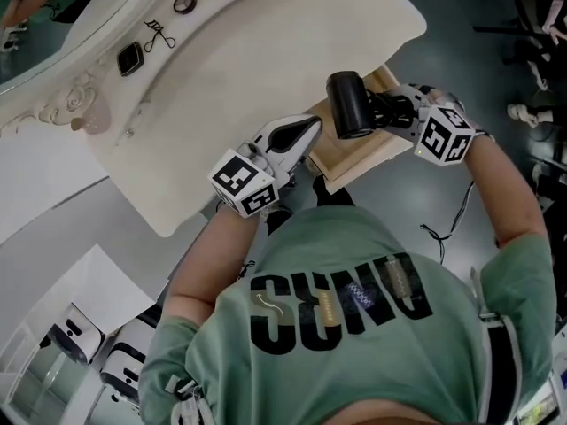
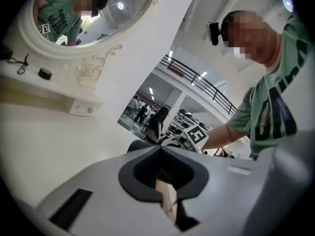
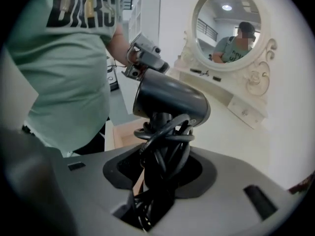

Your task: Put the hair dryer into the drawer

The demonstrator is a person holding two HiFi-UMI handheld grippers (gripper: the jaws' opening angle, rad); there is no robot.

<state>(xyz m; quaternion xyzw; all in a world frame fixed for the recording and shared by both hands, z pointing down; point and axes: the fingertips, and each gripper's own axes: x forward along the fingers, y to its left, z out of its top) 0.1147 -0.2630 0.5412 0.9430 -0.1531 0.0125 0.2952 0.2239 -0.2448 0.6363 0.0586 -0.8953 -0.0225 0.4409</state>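
Right gripper (image 1: pixel 390 112) noted at the right of the dressing table (image 1: pixel 230 87), its jaws clamped on the handle of the black hair dryer (image 1: pixel 347 104). In the right gripper view the jaws are seen held partly apart by that handle. The black cord (image 3: pixel 165 136) is bundled in loops round the handle and runs down between the jaws. The dryer's barrel is carried across the top of the handle, beyond the jaw tips. The dryer is seen over the far left part of the open wooden drawer (image 1: pixel 359 153), which is pulled out from the table's near right edge. Whether the dryer touches the drawer cannot be told. Left gripper (image 1: pixel 306 129) recorded just left of the drawer, near the table's edge and close beside the dryer. In its own view the jaws are drawn close together, with only a narrow dark slit and a pale strip between them, and no object is seen to be held. On the far left shelf, well apart from both grippers, an eyelash curler (image 1: pixel 159 35), a small black case (image 1: pixel 130 57) and a round ring-shaped item (image 1: pixel 184 3) are noted below the oval mirror (image 3: pixel 227 23).
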